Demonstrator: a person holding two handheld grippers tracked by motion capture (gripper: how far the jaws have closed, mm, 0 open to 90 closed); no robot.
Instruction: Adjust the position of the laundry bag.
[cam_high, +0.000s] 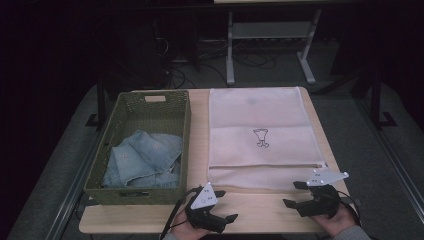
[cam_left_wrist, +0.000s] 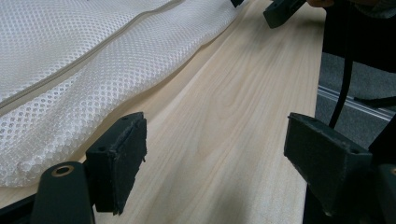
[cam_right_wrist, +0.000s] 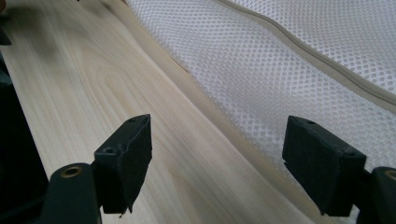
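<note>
currently: both hand-held grippers, left (cam_high: 212, 210) and right (cam_high: 314, 197), spread, empty, at counter (cam_high: 260, 215) near edge. mesh bag (cam_high: 260, 135) flat mid-counter; jeans (cam_high: 142, 160) in basket (cam_high: 186, 145). risk: thin mesh slips, jaws pinch one layer.

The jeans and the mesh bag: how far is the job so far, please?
Nothing looks done yet. The jeans lie crumpled in the green basket, and the white mesh laundry bag lies flat with its zipper closed. Left gripper and right gripper are open and empty at the bag's near edge. Everything is left.
</note>
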